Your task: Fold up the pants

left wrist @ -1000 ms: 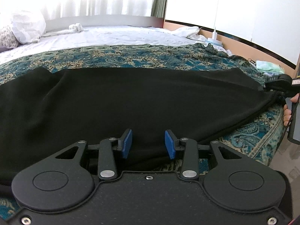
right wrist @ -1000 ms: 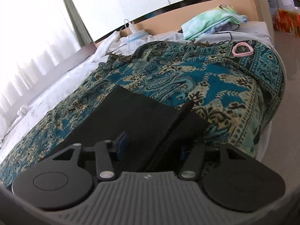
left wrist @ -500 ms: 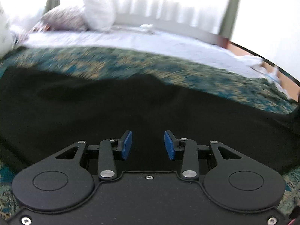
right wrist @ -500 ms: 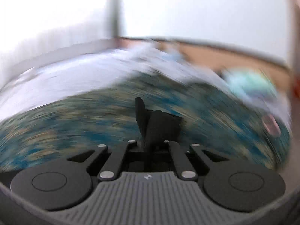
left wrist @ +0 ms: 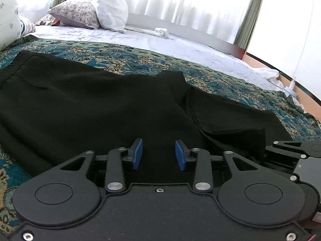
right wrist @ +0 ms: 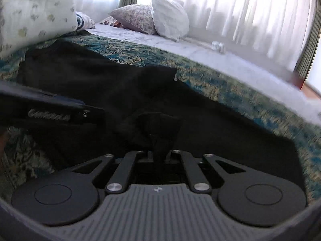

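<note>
Black pants [left wrist: 90,104] lie across a teal paisley bedspread [left wrist: 220,80], waistband at the far left. One leg end is doubled back over the rest, and its fold edge [left wrist: 200,108] shows. My left gripper [left wrist: 158,154] hovers low over the middle of the pants, blue pads apart with nothing pinched. My right gripper [right wrist: 159,152] is shut on the bunched leg end [right wrist: 158,124], held just above the pants [right wrist: 200,108]. Its body [left wrist: 291,152] sits right beside the left gripper, whose body [right wrist: 60,112] shows at the left of the right wrist view.
Beyond the bedspread a white sheet [left wrist: 160,42] runs back to pillows [left wrist: 112,6] and a floral cushion [right wrist: 132,18] under curtained windows. A large pale pillow [right wrist: 36,14] lies by the waistband end. A small white cloth [left wrist: 160,32] rests on the sheet.
The right gripper shut on the leg end and swept it leftward across the bed, doubling the leg back over the pants. The left gripper slid left along the pants, still open.
</note>
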The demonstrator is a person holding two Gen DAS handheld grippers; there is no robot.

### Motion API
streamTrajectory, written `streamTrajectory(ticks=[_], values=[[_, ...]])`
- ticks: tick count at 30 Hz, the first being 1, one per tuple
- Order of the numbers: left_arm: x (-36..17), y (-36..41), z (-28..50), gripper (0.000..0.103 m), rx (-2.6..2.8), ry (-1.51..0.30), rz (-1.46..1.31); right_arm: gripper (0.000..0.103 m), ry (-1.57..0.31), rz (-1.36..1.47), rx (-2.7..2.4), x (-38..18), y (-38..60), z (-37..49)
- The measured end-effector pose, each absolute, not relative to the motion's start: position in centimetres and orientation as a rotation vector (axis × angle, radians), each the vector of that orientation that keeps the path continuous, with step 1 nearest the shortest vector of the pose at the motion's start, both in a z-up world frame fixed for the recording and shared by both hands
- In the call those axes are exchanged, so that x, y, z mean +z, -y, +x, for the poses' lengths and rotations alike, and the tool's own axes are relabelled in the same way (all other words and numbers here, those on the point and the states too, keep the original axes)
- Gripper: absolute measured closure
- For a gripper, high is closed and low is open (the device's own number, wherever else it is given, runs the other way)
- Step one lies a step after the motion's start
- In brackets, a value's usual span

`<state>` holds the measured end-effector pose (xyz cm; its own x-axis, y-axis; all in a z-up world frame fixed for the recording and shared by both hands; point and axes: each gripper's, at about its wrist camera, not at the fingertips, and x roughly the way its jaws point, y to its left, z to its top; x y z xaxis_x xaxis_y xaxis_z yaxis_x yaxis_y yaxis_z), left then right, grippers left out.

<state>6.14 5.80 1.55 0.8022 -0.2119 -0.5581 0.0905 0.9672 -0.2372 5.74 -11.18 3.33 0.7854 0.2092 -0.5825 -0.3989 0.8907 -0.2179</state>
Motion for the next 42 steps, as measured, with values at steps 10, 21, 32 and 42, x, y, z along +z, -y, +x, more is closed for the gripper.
streamTrajectory(ticks=[10,21,32,42], values=[[3.0,-6.0,5.6,0.058,-0.159,-0.612,-0.242,0.028,-0.528,-0.318,0.498,4.2,11.8,2.8],[5.2,-3.0,4.6,0.047,-0.304,-0.59,-0.245,0.014,-0.44,-0.278,0.333,5.8,17.4,-1.0],[2.4,-1.0,6.6,0.031,-0.346,-0.735,-0.338,0.012,-0.512,-0.399,-0.133,3.0,26.0,-2.7],[2.8,0.7,7.2,0.049,-0.286,-0.745,-0.266,0.011,-0.526,-0.248,-0.189,2.3,29.0,0.0]])
